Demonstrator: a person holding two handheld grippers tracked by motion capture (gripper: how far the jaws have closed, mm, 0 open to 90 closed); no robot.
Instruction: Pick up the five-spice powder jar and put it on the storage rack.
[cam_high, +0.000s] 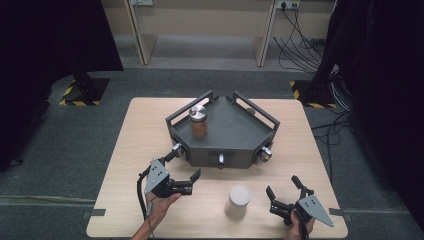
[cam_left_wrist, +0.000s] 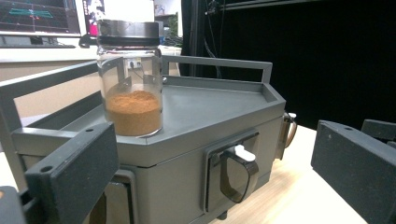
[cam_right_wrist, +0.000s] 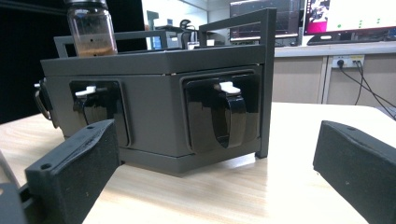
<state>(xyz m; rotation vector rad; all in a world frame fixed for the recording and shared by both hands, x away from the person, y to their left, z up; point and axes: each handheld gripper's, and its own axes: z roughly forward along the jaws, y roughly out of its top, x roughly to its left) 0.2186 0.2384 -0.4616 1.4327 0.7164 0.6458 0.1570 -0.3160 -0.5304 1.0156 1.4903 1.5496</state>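
A light wooden surface (cam_high: 130, 150) is standing on a grey carpeted floor (cam_high: 60, 145) in a dimly lit room. Black curtains (cam_high: 55, 35) are hanging at both sides, with yellow-and-black striped stand bases (cam_high: 80, 92) sitting at their feet. Beyond, pale desks (cam_high: 200, 22) are lining the far wall, black cables (cam_high: 300, 45) are trailing down from a wall socket, and monitors (cam_right_wrist: 345, 16) are glowing on a counter.

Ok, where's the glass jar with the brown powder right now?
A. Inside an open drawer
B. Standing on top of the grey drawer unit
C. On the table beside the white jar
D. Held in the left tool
B: the glass jar stands upright on the railed top of the grey drawer unit, and both tools are open and empty.
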